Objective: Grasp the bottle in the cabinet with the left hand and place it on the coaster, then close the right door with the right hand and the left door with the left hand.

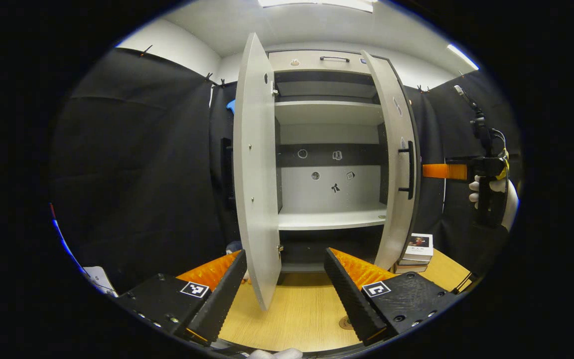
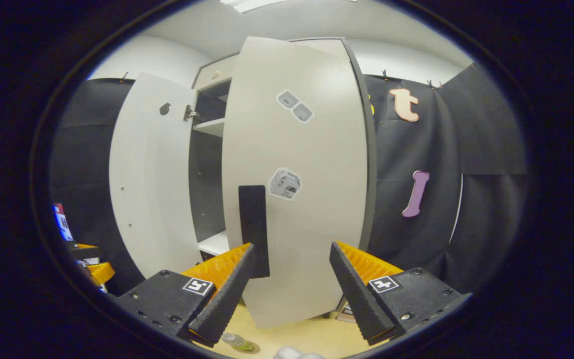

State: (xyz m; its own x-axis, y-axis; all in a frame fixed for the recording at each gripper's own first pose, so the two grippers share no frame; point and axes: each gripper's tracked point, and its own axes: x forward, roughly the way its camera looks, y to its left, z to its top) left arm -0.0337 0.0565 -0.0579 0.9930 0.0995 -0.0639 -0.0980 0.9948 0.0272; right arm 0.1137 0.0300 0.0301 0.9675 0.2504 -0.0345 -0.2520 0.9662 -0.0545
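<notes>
Left gripper (image 1: pixel 284 291) is spread open and empty, straddling the left door's (image 1: pixel 254 169) edge. Right gripper (image 2: pixel 289 286) is likewise open, facing the half-swung right door (image 2: pixel 297 164). Bottle (image 2: pixel 237 342) stands on the table (image 1: pixel 297 314) below; cabinet shelves (image 1: pixel 329 219) are bare.

In the left gripper view, the cabinet (image 1: pixel 329 149) stands at the back of the table (image 1: pixel 297 309), its left door (image 1: pixel 256 169) swung out toward the camera and its right door (image 1: pixel 394 164) partly open. A stack of books (image 1: pixel 415 252) lies on the table just right of the right door.
</notes>
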